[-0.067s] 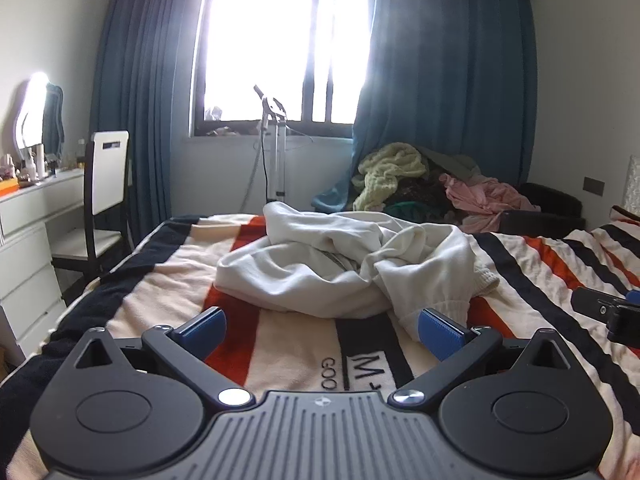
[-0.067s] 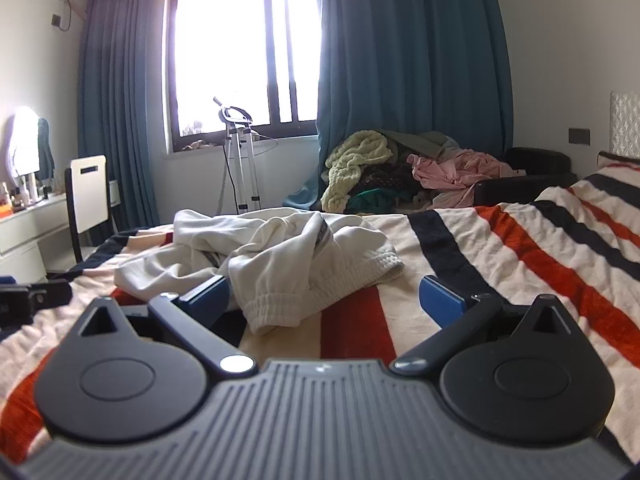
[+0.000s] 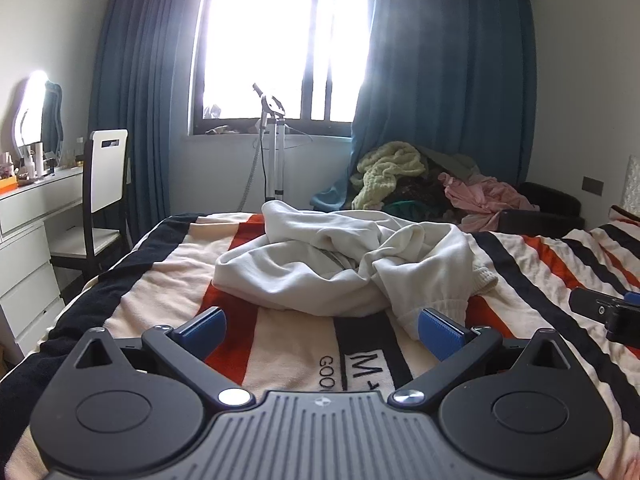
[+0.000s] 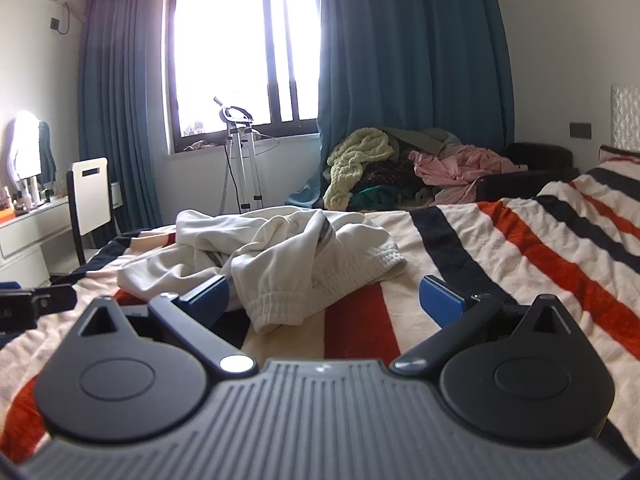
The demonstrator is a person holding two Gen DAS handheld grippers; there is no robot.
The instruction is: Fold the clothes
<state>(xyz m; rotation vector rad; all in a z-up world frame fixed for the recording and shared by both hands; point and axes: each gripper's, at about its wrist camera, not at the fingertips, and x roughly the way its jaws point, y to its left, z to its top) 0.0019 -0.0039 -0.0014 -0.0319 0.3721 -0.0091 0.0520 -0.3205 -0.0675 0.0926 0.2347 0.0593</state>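
A crumpled cream-white garment [image 3: 340, 268] lies in a heap on the striped blanket [image 3: 172, 280] of the bed; the right wrist view shows it [image 4: 280, 248] with a ribbed cuff [image 4: 276, 312] nearest me. My left gripper [image 3: 322, 330] hovers just short of the heap, open, nothing between its blue pads [image 3: 204, 330]. My right gripper [image 4: 324, 302] is open too, the cuff lying just ahead of its left pad [image 4: 208, 298]. Each gripper shows at the edge of the other's view: the right gripper [image 3: 608, 312] and the left gripper [image 4: 28, 306].
A pile of other clothes [image 3: 420, 180] lies beyond the bed by the blue curtains. A garment steamer stand [image 3: 274, 152] is under the window. A white chair [image 3: 102, 196] and dresser [image 3: 28, 232] stand to the left. The blanket [image 4: 540, 264] stretches flat to the right.
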